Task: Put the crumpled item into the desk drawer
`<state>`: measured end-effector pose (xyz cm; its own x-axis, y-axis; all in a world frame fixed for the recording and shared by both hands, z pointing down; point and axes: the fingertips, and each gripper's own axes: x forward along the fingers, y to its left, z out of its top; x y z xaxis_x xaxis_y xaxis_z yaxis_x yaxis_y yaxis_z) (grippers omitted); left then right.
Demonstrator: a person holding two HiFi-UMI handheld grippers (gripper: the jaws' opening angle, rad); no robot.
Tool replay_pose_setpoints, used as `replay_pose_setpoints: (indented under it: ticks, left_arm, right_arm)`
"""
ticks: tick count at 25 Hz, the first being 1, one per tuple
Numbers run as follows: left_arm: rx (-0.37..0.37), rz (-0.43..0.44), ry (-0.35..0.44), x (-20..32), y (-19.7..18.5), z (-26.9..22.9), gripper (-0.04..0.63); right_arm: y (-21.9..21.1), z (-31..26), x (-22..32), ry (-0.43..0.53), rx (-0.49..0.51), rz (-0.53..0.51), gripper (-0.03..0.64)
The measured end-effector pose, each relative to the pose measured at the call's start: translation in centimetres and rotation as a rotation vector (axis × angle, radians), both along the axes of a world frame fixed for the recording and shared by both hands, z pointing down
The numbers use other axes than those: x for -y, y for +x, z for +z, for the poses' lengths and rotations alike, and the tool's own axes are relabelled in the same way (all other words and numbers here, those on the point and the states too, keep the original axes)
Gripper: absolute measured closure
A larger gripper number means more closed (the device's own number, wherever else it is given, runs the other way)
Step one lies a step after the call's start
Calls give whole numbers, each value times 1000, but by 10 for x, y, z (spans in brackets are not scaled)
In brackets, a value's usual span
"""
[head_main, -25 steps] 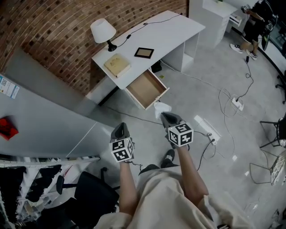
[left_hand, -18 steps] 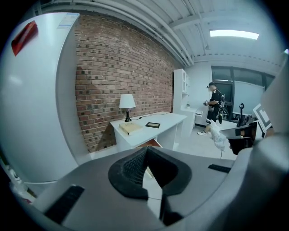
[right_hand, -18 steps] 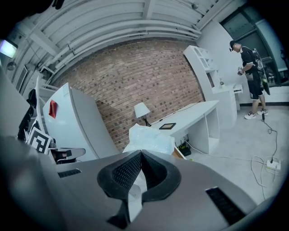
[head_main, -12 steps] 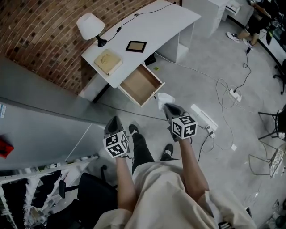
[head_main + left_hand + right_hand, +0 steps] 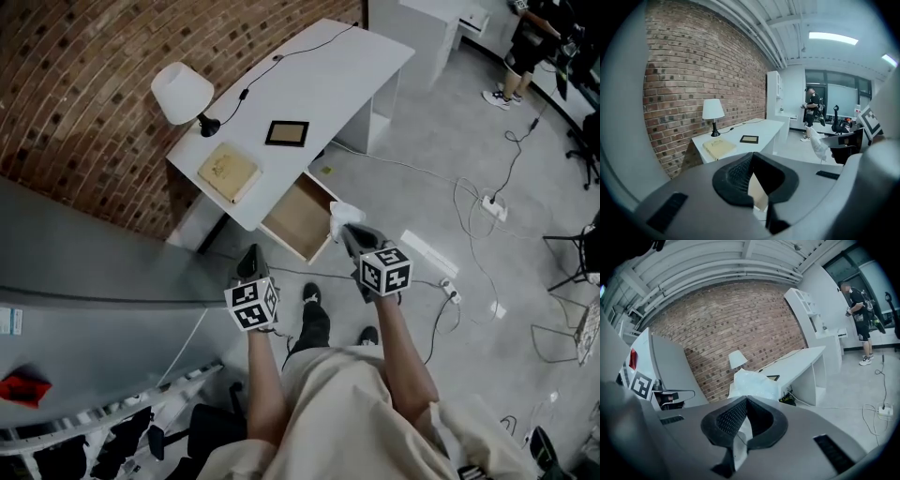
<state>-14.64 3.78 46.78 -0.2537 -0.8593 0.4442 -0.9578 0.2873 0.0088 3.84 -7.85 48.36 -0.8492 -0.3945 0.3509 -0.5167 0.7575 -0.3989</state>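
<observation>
A crumpled white item [image 5: 344,213] sticks out beyond my right gripper [image 5: 351,234], whose jaws are shut on it; in the right gripper view the crumpled white item [image 5: 753,382] rises above the right gripper [image 5: 746,402]. The wooden desk drawer [image 5: 294,215] stands pulled open under the white desk [image 5: 323,80], just left of the item. My left gripper [image 5: 249,263] hangs lower left of the drawer. In its own view the left gripper [image 5: 752,157] is shut with nothing held, and the item [image 5: 818,145] shows at the right.
On the desk stand a white lamp [image 5: 181,92], a tan book [image 5: 229,172] and a dark picture frame [image 5: 286,133]. A power strip [image 5: 427,253] and cables [image 5: 487,202] lie on the floor at right. A grey partition [image 5: 84,262] is at left; a person [image 5: 528,42] stands far right.
The desk and open drawer have come closer to both grippers as the person walks forward. The crumpled item now sits beside the drawer's front corner. Both grips are unchanged.
</observation>
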Motion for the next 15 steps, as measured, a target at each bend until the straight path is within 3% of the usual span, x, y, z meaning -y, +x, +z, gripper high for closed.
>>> replay_pose_setpoints:
  ticks: [8, 15]
  left_arm:
    - [-35, 84, -12, 65, -54, 17, 578]
    - [-58, 181, -41, 111, -86, 41, 578]
  right_arm:
    - [-58, 19, 37, -6, -51, 35, 591]
    - [-84, 43, 61, -48, -60, 121, 591]
